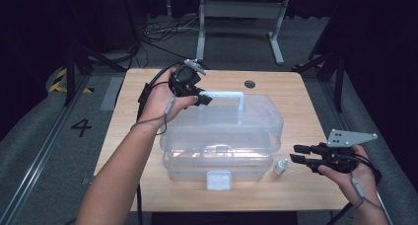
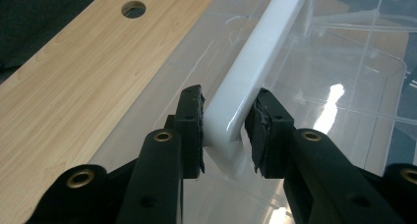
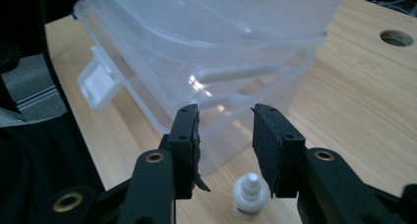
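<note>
Clear plastic box (image 1: 222, 136) on table (image 1: 305, 101), white handle (image 2: 246, 81) clamped in my left tool (image 2: 226, 130) | right tool (image 3: 225, 145) part open, empty, small bottle (image 3: 250, 194) just beyond its tips | risk: lid may lift or handle slip sideways if latch (image 1: 218, 179) is loose | box looks glossy, see-through.

Left gripper (image 1: 201, 97) on clear box's white handle (image 1: 224, 95), right gripper (image 1: 299, 153) beside small bottle (image 1: 280, 166)

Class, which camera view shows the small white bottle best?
The right gripper view: the small white bottle stands close up on the table, just beyond the open right tongs. The high view shows it tiny beside the clear box.
</note>
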The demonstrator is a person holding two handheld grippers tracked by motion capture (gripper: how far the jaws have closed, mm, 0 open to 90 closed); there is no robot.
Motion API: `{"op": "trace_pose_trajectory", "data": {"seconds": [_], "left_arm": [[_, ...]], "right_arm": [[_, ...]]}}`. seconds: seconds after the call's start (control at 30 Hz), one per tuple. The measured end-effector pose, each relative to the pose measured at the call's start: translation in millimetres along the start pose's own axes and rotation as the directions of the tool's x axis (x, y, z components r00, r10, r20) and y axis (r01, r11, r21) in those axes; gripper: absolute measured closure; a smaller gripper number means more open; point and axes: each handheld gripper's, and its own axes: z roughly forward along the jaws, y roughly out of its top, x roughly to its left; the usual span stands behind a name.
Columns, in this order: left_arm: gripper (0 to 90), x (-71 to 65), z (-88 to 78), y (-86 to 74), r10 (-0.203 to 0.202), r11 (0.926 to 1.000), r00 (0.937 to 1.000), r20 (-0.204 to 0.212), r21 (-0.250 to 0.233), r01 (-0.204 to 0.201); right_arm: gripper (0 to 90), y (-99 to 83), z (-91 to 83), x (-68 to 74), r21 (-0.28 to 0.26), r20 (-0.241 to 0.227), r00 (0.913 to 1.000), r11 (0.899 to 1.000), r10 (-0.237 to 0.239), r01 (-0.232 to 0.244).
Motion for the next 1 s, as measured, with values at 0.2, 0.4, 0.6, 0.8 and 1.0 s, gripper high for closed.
{"op": "trace_pose_trajectory", "data": {"seconds": [0.2, 0.4, 0.6, 0.8, 1.0], "left_arm": [[69.1, 6.0, 0.5, 4.6, -0.015, 0.9998, 0.9998, 0.012, 0.015, 0.015], [69.0, 8.8, 0.8, 7.4, -0.023, 0.9995, 0.9996, 0.016, 0.023, 0.023], [69.0, 8.9, 0.9, 6.4, -0.024, 0.9995, 0.9995, 0.020, 0.022, 0.023], [69.0, 8.4, 1.1, 5.0, -0.030, 0.9994, 0.9993, 0.024, 0.016, 0.029], [60.2, 5.1, -6.3, -0.3, -0.026, 0.9988, 0.9996, 0.009, -0.041, 0.027]], "right_arm": [[82.8, 6.5, 8.8, 9.6, -0.005, -0.052, 0.9983, 1.000, -0.025, 0.025], [90.0, 11.0, 20.8, 14.8, -0.022, -0.072, 0.9964, 0.999, -0.046, 0.044], [90.0, 9.8, 33.3, 8.3, -0.068, -0.065, 0.9979, 0.998, -0.009, 0.005], [90.0, 10.3, 38.1, 7.1, -0.076, -0.059, 0.9982, 0.997, -0.012, 0.007], [90.0, 9.7, 39.6, 7.3, -0.073, -0.060, 0.9981, 0.997, -0.014, 0.009]]}}
